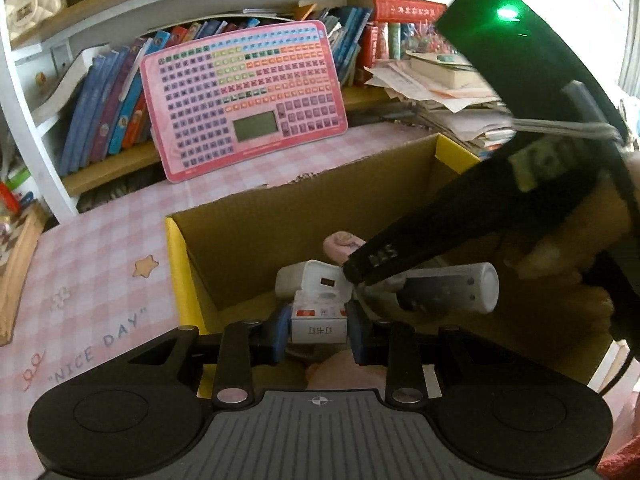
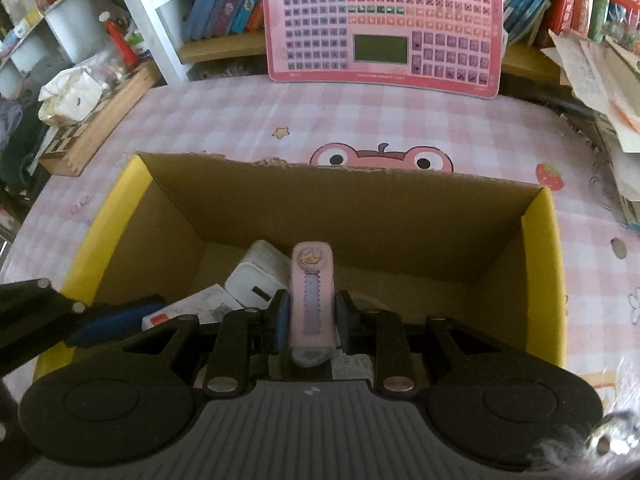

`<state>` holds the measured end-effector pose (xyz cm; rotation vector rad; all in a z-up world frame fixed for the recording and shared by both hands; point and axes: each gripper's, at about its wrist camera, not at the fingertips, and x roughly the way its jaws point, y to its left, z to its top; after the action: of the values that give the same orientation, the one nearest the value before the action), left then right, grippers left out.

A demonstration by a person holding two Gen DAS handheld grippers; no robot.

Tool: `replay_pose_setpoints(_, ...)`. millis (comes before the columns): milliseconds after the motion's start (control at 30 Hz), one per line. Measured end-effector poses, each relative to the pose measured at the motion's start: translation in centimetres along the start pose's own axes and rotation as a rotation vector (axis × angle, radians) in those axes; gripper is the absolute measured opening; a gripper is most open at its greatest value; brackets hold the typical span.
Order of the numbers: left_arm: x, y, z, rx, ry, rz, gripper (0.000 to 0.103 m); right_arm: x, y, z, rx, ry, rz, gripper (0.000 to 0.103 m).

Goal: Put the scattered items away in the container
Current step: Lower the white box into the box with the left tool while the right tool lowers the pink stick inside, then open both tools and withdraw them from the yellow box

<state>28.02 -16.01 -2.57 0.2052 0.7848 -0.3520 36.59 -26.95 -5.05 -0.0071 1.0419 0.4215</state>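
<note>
An open cardboard box point(image 1: 248, 224) with yellow outer sides stands on the pink checked tablecloth. Over its inside, my left gripper point(image 1: 319, 330) is shut on a small white carton with a red label point(image 1: 319, 318). Below it lie a white charger block point(image 1: 310, 280) and a white and grey cylindrical device point(image 1: 452, 288). My right gripper point(image 2: 311, 316) is shut on a long pink utility knife point(image 2: 311, 292), which points down into the cardboard box point(image 2: 360, 204). The white charger block point(image 2: 256, 280) lies just left of the knife. The left gripper's blue pad point(image 2: 108, 322) and its carton point(image 2: 192, 308) show at the lower left.
A pink keyboard-style toy point(image 1: 244, 96) leans against a shelf of books point(image 1: 116, 96) behind the box. Loose papers point(image 1: 432, 88) are piled at the right. A wooden tray point(image 2: 96, 120) with a crumpled tissue sits at the table's left edge. The person's hand point(image 1: 560, 248) holds the right gripper.
</note>
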Motion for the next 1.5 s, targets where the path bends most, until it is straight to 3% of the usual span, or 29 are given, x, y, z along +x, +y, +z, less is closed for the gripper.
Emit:
replay_pose_setpoints(200,0.2,-0.2,-0.2,0.008,0.008,0.015,0.031,0.3,-0.1,0.5,0.010,-0.005,0.006,0.026)
replay_pose_setpoints(233,0.1,-0.2,-0.3,0.004,0.008,0.018,0.032,0.3,-0.2,0.4,0.019,-0.008,0.014,0.029)
replay_pose_setpoints(267,0.0,-0.2,-0.4,0.001,0.009,0.015,0.033,0.2,-0.3,0.4,0.030,-0.011,0.019,0.039)
replay_pose_setpoints(433,-1.8,-0.3,-0.8,-0.006,-0.047,0.023,0.056,-1.4,-0.4,0.0,0.053,-0.074,0.032,0.057)
replay_pose_setpoints(600,-4.6,-0.1,-1.1,-0.018,-0.110,0.058,0.067,-3.8,0.5,-0.8,0.035,-0.146,0.026,0.068)
replay_pose_setpoints(1033,-12.4,1.5,-4.2,-0.141,-0.232,0.175,0.090,-11.3,3.7,-5.5,-0.029,-0.363,-0.018,0.080)
replay_pose_setpoints(1500,-18.9,3.8,-10.7,-0.246,-0.265,0.238,0.094,-16.1,7.9,-12.9,0.042,-0.455,-0.125,0.084)
